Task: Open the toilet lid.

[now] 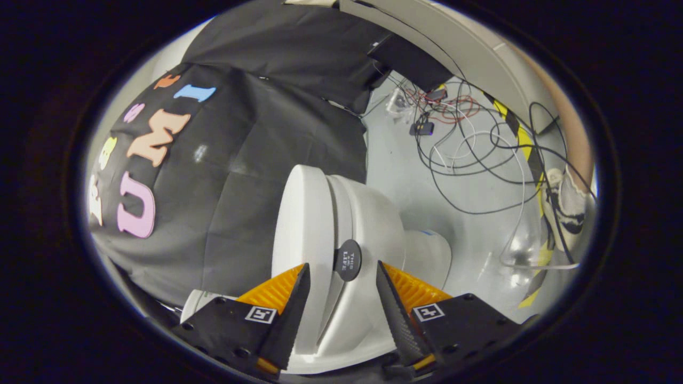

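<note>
Black cloth booth wall (277, 106) takes the most space, hanging behind and beside the toilet; pale grey floor (405, 170) spreads on the other side of it. White toilet (368, 224) sits just ahead of the claw, camera rolled so the whole fixture reads sideways. Toilet lid (301, 229) is the flat white slab on the cloth-wall side, its rounded rim facing the camera; a narrow gap shows between it and the seat/bowl body beside it, so the lid looks slightly parted from the seat, though the angle can't be judged well from this tilted view. Claw (342, 273) is open: both fingers spread wide, one finger tip (299, 282) in front of the lid face, the other over the bowl side, neither clearly pressing on anything. Lid edge runs down between the two fingers. Small round black tab (347, 260) sticks out from the lid/seat edge, right between the finger tips; white writing on it is readable only partly, looks like "THIS" over "LIFE", not certain. Each finger carries a small square black-and-white marker tag (261, 314). Beyond the toilet, a tangle of black, white and red cables (464, 133) lies on the floor, near a yellow-black striped tape line (520, 138). A person's shoe (565, 210) stands by that tape.
</note>
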A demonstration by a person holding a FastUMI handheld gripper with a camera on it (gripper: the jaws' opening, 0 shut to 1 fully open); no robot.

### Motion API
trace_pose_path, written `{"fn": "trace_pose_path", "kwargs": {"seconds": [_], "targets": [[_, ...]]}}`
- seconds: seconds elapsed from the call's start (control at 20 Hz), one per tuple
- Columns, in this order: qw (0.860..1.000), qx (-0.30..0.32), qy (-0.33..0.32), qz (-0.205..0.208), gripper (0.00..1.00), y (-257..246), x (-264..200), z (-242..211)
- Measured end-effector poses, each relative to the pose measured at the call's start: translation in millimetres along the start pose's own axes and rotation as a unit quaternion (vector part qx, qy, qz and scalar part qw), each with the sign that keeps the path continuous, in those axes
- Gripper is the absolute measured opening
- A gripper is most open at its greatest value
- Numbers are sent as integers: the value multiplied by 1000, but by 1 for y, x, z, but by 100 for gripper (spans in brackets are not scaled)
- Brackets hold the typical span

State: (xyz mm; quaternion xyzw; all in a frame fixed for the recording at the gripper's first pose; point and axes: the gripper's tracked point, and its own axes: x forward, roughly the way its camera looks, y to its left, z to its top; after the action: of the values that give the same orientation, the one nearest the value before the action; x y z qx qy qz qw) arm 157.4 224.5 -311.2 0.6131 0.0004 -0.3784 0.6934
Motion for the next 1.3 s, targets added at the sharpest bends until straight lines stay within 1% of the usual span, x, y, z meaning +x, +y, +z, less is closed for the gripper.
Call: {"fn": "trace_pose_path", "kwargs": {"seconds": [0.1, 0.2, 0.25, 0.35, 0.4, 0.55, 0.7, 0.85, 1.05, 1.3], "targets": [[1000, 23, 5, -8, 40, -8, 4, 3], [999, 32, 7, -4, 41, -7, 6, 4], [999, 33, 4, -4, 33, -6, 8, 6], [999, 44, 10, 11, 19, 1, 20, 8], [999, 39, 15, 9, 12, 1, 14, 6], [999, 28, 26, 5, 12, 1, 16, 5], [999, 32, 42, 5, 12, 2, 15, 4], [999, 15, 51, 3, 12, 6, 16, 1], [999, 19, 43, 22, 12, 14, 13, 4], [999, -12, 29, 41, 12, 31, 4, 6]]}}
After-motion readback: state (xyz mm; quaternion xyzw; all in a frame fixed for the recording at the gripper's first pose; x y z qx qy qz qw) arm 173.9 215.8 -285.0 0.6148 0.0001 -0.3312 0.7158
